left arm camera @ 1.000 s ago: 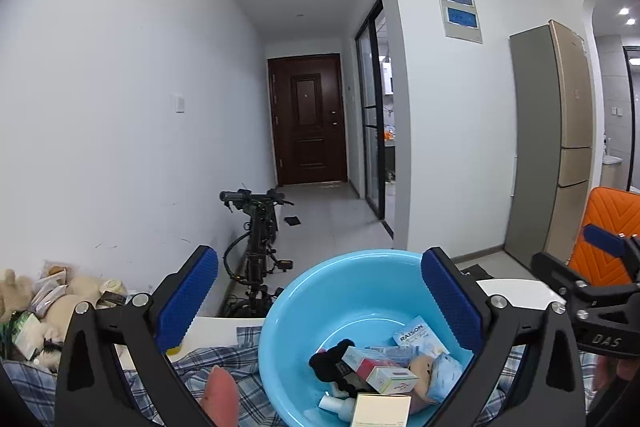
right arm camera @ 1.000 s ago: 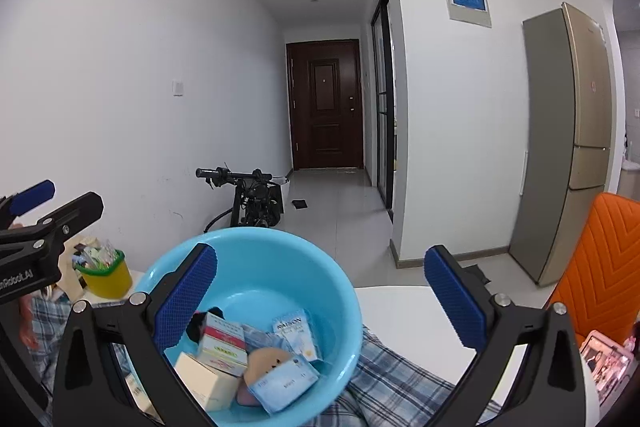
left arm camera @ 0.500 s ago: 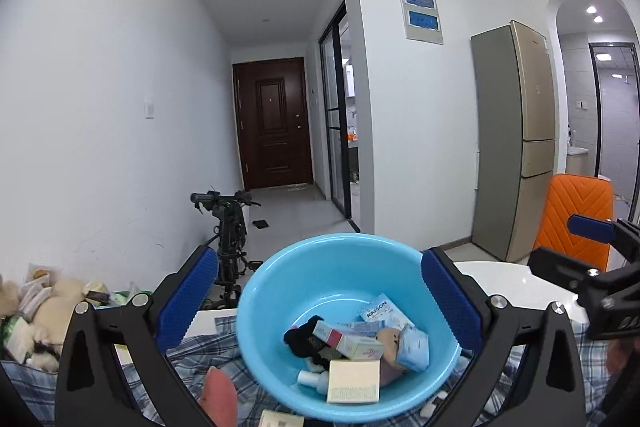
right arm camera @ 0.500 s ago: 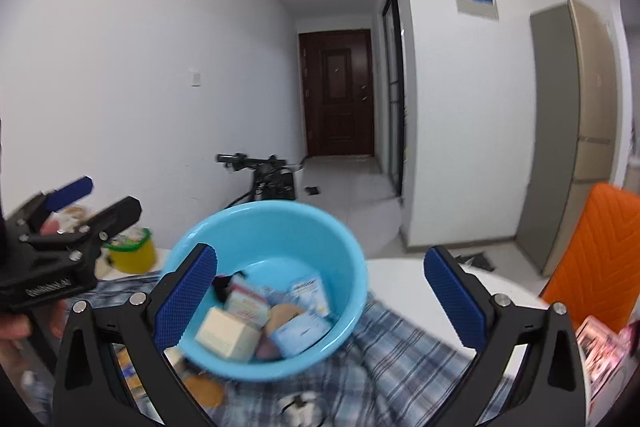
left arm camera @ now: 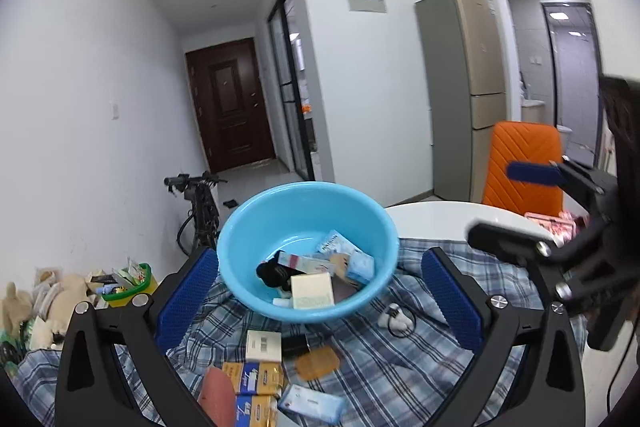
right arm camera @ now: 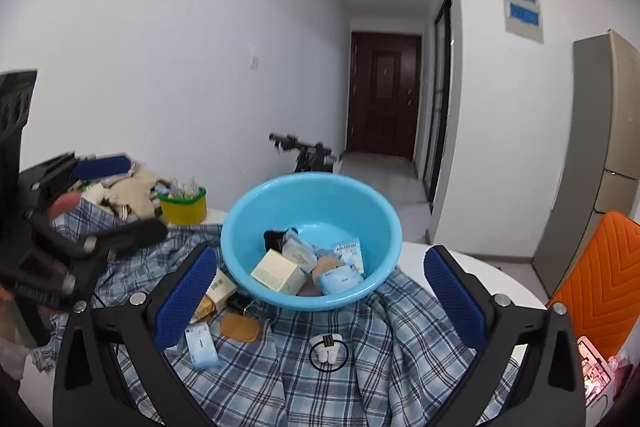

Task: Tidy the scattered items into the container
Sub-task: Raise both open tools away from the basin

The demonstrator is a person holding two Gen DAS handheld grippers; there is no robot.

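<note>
Blue basin (left arm camera: 308,223) sits dead centre on the plaid cloth (left arm camera: 400,367), up at twelve o'clock from both grippers, and it is already carrying a load: a cream box (left arm camera: 312,290) near the front wall, a black item (left arm camera: 270,273) at its nine o'clock, light blue packets (left arm camera: 360,265) over at three o'clock, and a flat printed packet (left arm camera: 334,242) leaning behind.

Out on the cloth, just below the basin at six o'clock in the left wrist view, a white barcoded box (left arm camera: 263,345) lies beside a tan pad (left arm camera: 317,363). Further toward six, yellow packets (left arm camera: 252,379) and a blue-and-white sachet (left arm camera: 312,403). A small white bundle in a black loop (left arm camera: 396,319) sits at about four o'clock from the basin; the right wrist view has the same bundle (right arm camera: 328,347) straight ahead between its fingers.

Left gripper (left arm camera: 320,303) — jaws spread wide, nothing between the blue pads, the basin framed in the gap. Right gripper (right arm camera: 322,301) — same story, jaws wide apart, holding nothing, hanging above the cloth.

Round white table (left arm camera: 440,219) shows past the cloth at two o'clock. A yellow-and-green tub (right arm camera: 184,205) stuffed with small packs stands at ten o'clock in the right view, soft toys (right arm camera: 128,191) just beside it. Orange chair (left arm camera: 524,163) at three, fridge (left arm camera: 464,83) behind, bicycle (left arm camera: 200,203) against the wall, dark door (left arm camera: 228,103) down the hall.
</note>
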